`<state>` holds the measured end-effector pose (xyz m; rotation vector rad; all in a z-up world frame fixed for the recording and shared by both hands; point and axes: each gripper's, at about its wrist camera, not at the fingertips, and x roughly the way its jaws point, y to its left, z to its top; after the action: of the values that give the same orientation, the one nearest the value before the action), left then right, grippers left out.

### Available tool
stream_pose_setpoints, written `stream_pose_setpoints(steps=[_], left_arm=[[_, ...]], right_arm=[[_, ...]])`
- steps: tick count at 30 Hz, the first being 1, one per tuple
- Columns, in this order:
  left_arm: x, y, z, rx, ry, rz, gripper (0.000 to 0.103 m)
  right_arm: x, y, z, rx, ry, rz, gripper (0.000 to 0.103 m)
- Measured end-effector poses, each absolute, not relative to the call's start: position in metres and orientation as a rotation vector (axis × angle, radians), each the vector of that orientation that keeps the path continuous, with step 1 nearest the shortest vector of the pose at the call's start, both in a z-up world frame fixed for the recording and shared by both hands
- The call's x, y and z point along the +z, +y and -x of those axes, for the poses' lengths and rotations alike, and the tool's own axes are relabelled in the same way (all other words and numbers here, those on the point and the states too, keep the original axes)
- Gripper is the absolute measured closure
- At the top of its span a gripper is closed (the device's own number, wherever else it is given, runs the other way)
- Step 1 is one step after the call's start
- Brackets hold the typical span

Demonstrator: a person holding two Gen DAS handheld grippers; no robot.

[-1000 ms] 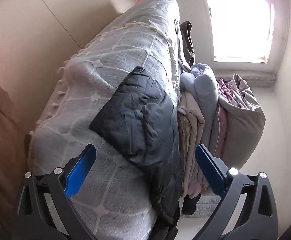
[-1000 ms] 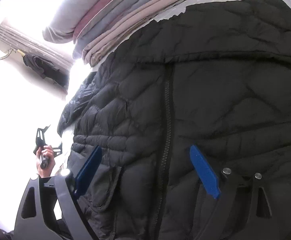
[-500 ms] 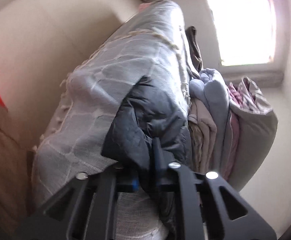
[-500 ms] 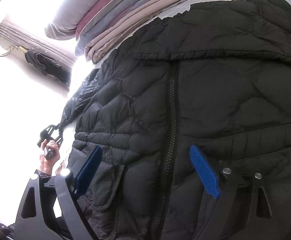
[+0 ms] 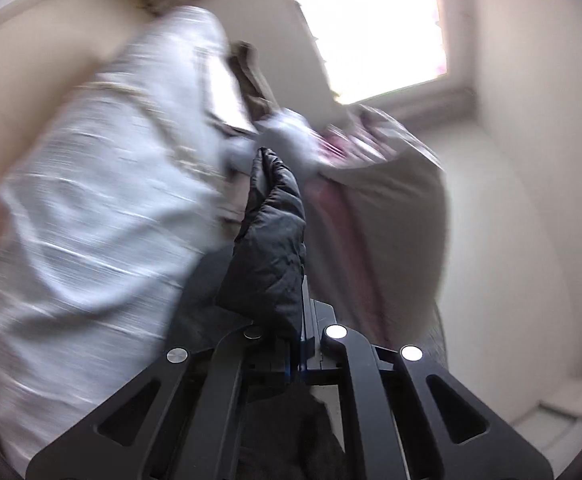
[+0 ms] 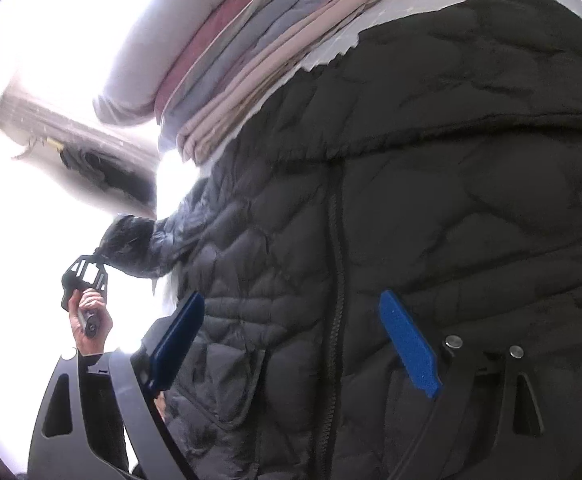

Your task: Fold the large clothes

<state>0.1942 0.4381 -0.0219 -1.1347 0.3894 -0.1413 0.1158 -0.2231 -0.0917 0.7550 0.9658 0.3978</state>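
Observation:
A black quilted jacket (image 6: pixel 431 184) lies spread, zipper up, on a pale checked bedspread (image 5: pixel 91 200). My left gripper (image 5: pixel 301 312) is shut on the end of the jacket's sleeve (image 5: pixel 267 248), which stands up out of the jaws. In the right wrist view that sleeve (image 6: pixel 139 248) stretches out to the left gripper (image 6: pixel 87 272), which a hand (image 6: pixel 91 320) holds raised beside the bed. My right gripper (image 6: pixel 291 300) hangs open over the jacket's lower front, straddling the zipper, with its blue pads apart.
A stack of folded clothes (image 6: pixel 251 52) in grey, pink and beige sits beyond the jacket's collar, also in the left wrist view (image 5: pixel 371 208). A bright window (image 5: pixel 371 28) and plain walls lie behind. The left wrist view is motion-blurred.
The left gripper went from wide open over the sleeve to shut on it, then rose and pulled the sleeve up off the bed. The right gripper shifted only slightly and stayed open.

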Motion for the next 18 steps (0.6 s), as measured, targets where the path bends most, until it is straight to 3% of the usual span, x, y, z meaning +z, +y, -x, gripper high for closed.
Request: stream_pose_setpoints(steps=[9,18], left_arm=[[0.043,0.266,-0.238,-0.419,0.468,0.978,0.101],[0.001,0.084,-0.27,-0.584,0.666,0.829,0.101]], right_arm=[[-0.079,-0.28,-0.107,0.325,0.857,-0.925,0.017],[-0.07,-0.316,-0.099,0.311,0.779,-1.024,0.017]])
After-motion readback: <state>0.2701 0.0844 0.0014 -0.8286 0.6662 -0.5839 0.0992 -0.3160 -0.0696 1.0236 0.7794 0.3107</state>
